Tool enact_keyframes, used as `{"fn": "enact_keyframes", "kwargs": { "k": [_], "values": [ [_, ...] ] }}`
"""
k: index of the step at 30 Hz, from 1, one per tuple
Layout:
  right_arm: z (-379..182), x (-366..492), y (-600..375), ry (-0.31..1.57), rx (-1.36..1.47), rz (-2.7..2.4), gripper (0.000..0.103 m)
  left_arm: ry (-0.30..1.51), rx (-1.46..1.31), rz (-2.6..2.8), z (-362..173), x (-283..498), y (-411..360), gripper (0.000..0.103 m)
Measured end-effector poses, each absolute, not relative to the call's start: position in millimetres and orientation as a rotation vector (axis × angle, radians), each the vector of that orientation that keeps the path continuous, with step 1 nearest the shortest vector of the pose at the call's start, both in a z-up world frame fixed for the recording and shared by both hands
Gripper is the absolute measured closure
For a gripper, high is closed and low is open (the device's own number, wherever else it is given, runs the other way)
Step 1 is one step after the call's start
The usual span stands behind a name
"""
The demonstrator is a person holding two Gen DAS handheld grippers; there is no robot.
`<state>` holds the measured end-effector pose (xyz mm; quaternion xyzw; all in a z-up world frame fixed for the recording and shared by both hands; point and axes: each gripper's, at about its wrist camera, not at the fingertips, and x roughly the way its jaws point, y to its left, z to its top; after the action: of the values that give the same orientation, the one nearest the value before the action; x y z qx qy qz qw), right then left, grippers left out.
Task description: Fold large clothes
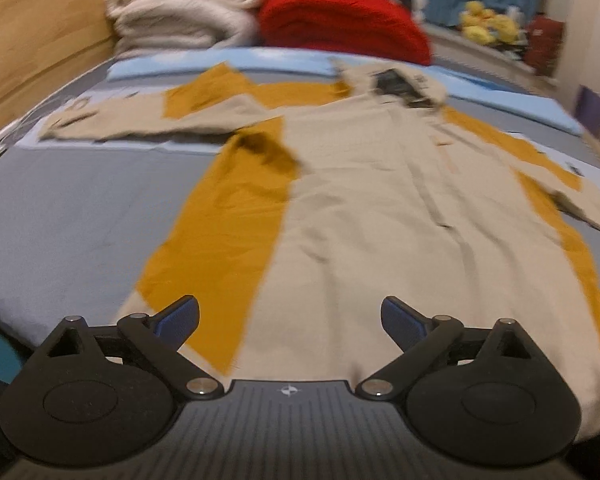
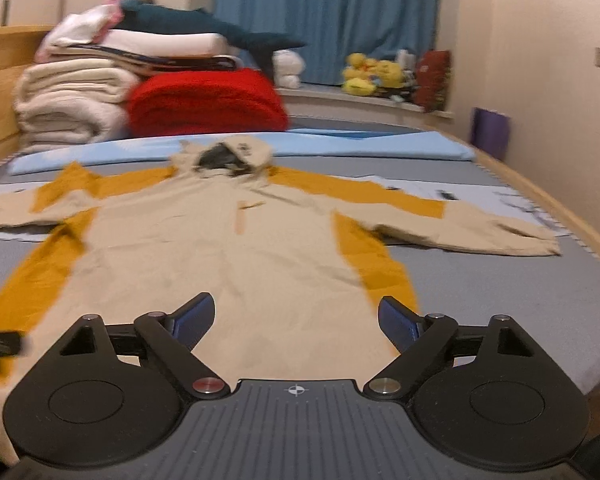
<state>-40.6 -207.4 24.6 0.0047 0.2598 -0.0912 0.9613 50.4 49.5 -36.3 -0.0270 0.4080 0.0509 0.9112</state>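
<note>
From the left wrist view, the left gripper (image 1: pixel 290 320) hangs with its jaws spread wide and nothing between them, just above the near hem of the hooded jacket (image 1: pixel 360 208). The jacket lies flat on the bed (image 1: pixel 60 208), beige with mustard side panels, hood (image 1: pixel 396 80) at the far end, sleeves out to either side. The picture is blurred, so the exact hem edge is hard to place; a closing pinch aimed by guess could catch only the top layer, or the grey sheet along with it, and drag the whole garment askew.

From the right wrist view, the right gripper (image 2: pixel 296 320) likewise stands open and empty over the hem, nearer the right mustard panel (image 2: pixel 380 272). The right sleeve (image 2: pixel 480 232) stretches well out towards the bed's edge and could slip over it if the body is pulled. Should the two grippers take hold at uneven depths, the fold would likely come out slanted. The stacked blankets (image 2: pixel 100 92) sit beyond the hood, well apart, and seem unlikely to interfere
</note>
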Motion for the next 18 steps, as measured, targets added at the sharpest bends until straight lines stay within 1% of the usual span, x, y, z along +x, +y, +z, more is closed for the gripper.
{"fn": "enact_keyframes", "kwargs": {
  "k": [2, 4, 6, 7, 8, 9, 10, 11, 12, 13, 14, 15, 16, 17, 18],
  "values": [
    [18.9, -32.3, -220.6, 0.545, 0.005, -0.229, 0.014, 0.866, -0.066, 0.147, -42.7, 64.5, 66.3, 0.008],
    [12.8, -24.5, -236.7, 0.577, 0.028, -0.27, 0.014, 0.892, -0.063, 0.189, -52.6, 78.9, 85.8, 0.014],
    [3.8, -16.8, -254.4, 0.617, 0.051, -0.325, 0.014, 0.921, -0.066, 0.239, -62.7, 89.2, 104.4, 0.022],
    [-1.7, -13.3, -263.1, 0.639, 0.06, -0.355, 0.014, 0.939, -0.073, 0.271, -69.3, 94.5, 116.0, 0.023],
    [-8.3, -10.4, -271.6, 0.666, 0.072, -0.385, 0.014, 0.954, -0.084, 0.297, -74.1, 97.1, 125.9, 0.029],
    [-14.6, -7.7, -281.4, 0.69, 0.085, -0.41, 0.015, 0.974, -0.101, 0.322, -80.0, 99.2, 136.6, 0.038],
    [-20.7, -5.4, -288.7, 0.714, 0.095, -0.433, 0.018, 0.993, -0.123, 0.335, -85.3, 99.7, 146.5, 0.043],
    [-27.5, -3.0, -296.7, 0.738, 0.106, -0.454, 0.02, 1.011, -0.146, 0.34, -89.9, 99.9, 154.1, 0.055],
    [-34.5, -0.8, -305.7, 0.763, 0.12, -0.476, 0.024, 1.027, -0.167, 0.337, -93.8, 99.7, 160.2, 0.069],
    [-41.4, 1.2, -312.9, 0.786, 0.135, -0.492, 0.029, 1.037, -0.173, 0.333, -95.7, 97.9, 163.9, 0.074],
    [-48.7, 4.8, -321.1, 0.815, 0.157, -0.508, 0.033, 1.039, -0.164, 0.328, -94.6, 96.4, 165.0, 0.083],
    [-55.3, 6.8, -328.0, 0.841, 0.178, -0.52, 0.044, 1.04, -0.16, 0.315, -92.6, 95.5, 165.5, 0.089],
    [-61.6, 8.2, -333.9, 0.871, 0.201, -0.532, 0.055, 1.039, -0.175, 0.303, -88.7, 93.0, 167.5, 0.093],
    [-67.6, 9.2, -339.8, 0.9, 0.229, -0.541, 0.061, 1.036, -0.19, 0.291, -84.5, 89.3, 167.0, 0.095],
    [-73.2, 9.4, -344.7, 0.924, 0.258, -0.543, 0.074, 1.031, -0.194, 0.281, -79.5, 84.1, 165.5, 0.098]
  ]
}}
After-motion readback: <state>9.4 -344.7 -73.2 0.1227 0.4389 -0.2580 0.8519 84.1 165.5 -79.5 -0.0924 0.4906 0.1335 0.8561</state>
